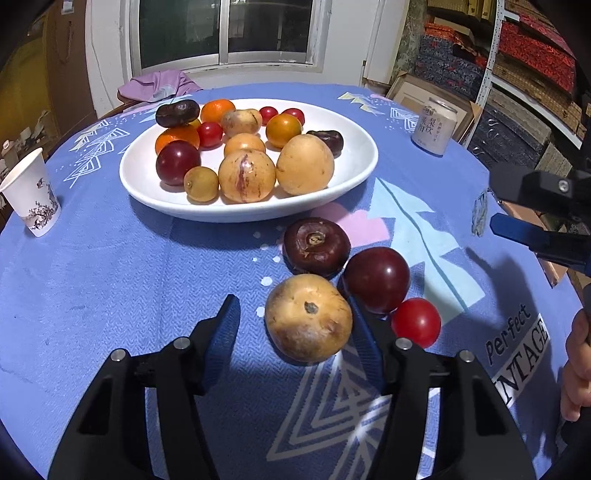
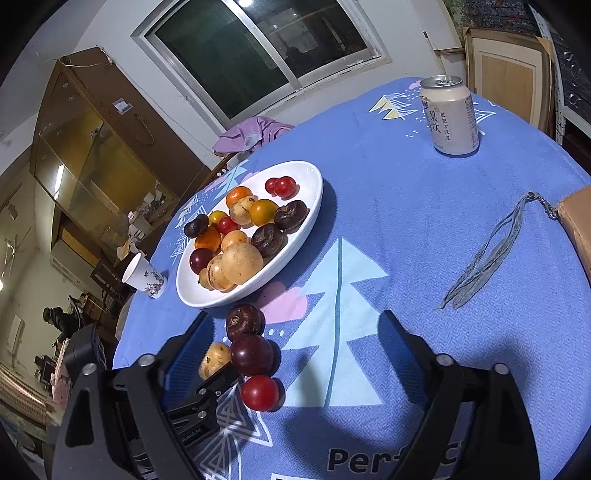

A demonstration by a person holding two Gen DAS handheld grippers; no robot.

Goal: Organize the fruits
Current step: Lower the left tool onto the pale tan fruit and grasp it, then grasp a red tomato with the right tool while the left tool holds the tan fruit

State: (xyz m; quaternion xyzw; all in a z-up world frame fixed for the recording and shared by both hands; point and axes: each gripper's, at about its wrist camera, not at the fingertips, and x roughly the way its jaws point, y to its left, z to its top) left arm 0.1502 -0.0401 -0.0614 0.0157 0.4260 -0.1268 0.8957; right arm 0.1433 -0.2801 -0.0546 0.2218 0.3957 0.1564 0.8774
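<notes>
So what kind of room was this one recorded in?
Probably a lived-in home room that doubles as storage: a round table under a blue printed cloth, a sliding window, a glass-fronted wooden cabinet and shelves of stacked boxes.

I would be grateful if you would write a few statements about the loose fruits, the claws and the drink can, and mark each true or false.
1. Four fruits lie on the cloth outside the white plate. True: a tan fruit, a dark brown fruit, a plum and a red tomato.
2. The left claw has the tan fruit between its fingers. True.
3. The right claw grips the plum. False: it is open and holds nothing.
4. The drink can lies on its side. False: it stands upright.
5. The paper cup stands inside the plate. False: it stands on the cloth beside it.
</notes>
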